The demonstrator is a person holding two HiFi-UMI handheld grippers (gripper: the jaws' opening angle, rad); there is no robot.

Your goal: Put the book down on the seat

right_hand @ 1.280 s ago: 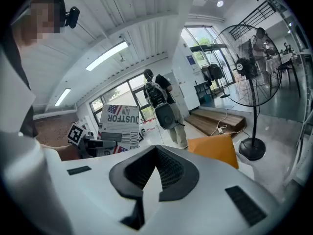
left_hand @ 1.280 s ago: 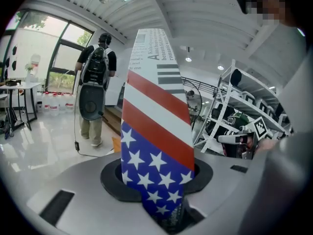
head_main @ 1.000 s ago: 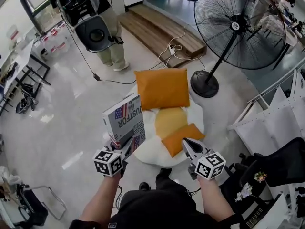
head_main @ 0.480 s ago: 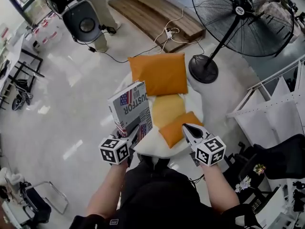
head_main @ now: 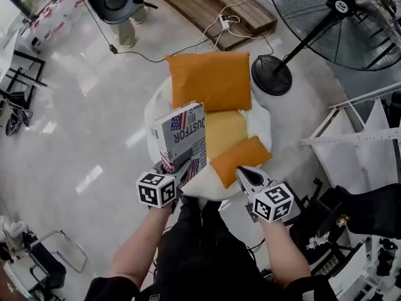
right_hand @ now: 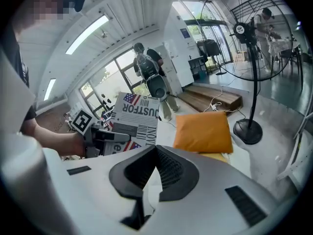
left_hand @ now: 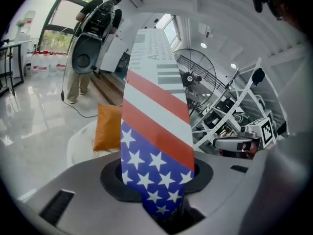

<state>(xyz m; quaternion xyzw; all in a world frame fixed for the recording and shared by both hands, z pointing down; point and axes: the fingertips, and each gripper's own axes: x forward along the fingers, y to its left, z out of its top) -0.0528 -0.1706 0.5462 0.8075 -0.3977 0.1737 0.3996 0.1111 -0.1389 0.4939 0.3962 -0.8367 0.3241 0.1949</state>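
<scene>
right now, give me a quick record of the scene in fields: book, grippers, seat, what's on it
book: upright, flag-pattern cover, gripped at its lower end, not yet laid flat
left gripper: shut on the book
right gripper: jaws together, nothing between them, at the seat's near edge
seat: round, white
on the seat: large orange cushion at the far side, yellow cushion in the middle, small orange cushion nearest
nearby: standing fan on the floor, right of the seat
</scene>
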